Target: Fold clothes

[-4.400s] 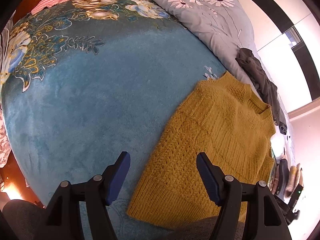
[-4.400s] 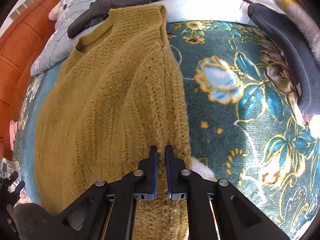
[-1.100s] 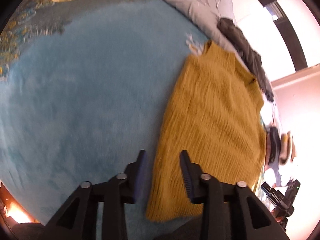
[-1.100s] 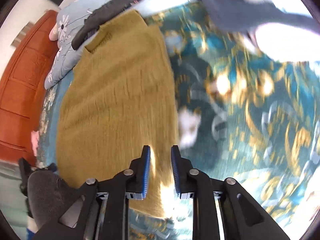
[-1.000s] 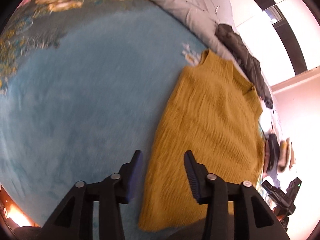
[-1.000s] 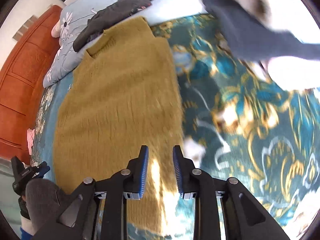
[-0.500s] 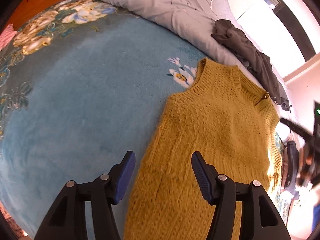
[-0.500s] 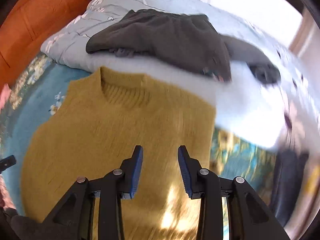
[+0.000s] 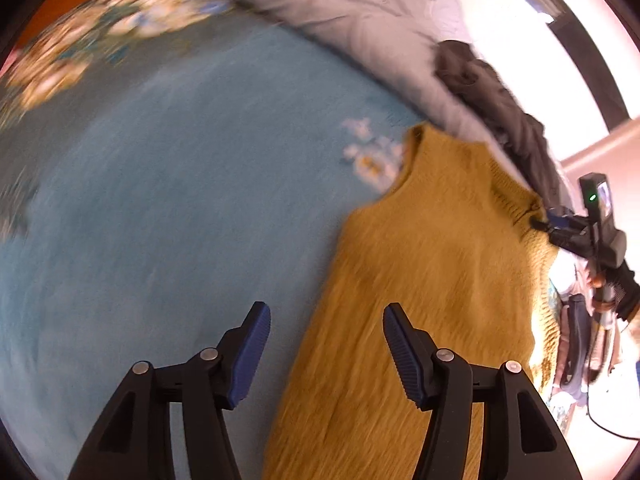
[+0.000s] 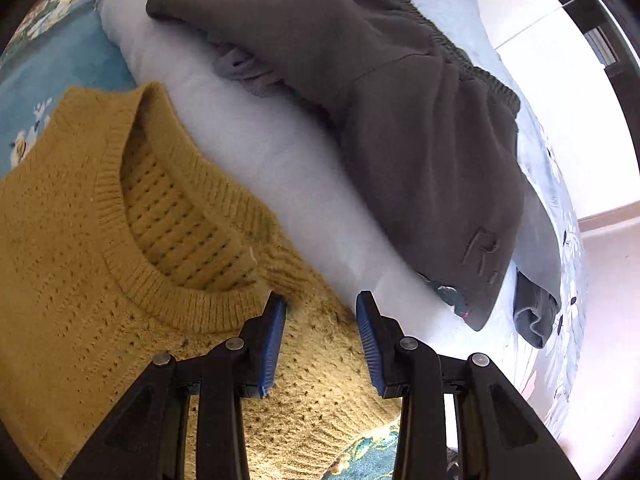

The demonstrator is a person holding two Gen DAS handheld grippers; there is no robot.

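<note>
A mustard knit sweater lies flat on the blue floral blanket, sleeves tucked in, collar toward the grey duvet. My left gripper hovers open above the sweater's left edge, with nothing between its blue pads. In the right wrist view the sweater fills the lower left, its ribbed collar close up. My right gripper is open over the right shoulder beside the collar, its left fingertip touching the knit. The left wrist view also shows the right gripper at that shoulder.
A dark grey garment is draped over the pale grey duvet just beyond the collar. It appears too in the left wrist view, the dark garment along the duvet. More clothes are piled at the right.
Both grippers travelled from the hem toward the collar end. The right gripper dropped close onto the right shoulder and opened wider. The left gripper also widened and is moving, its view blurred.
</note>
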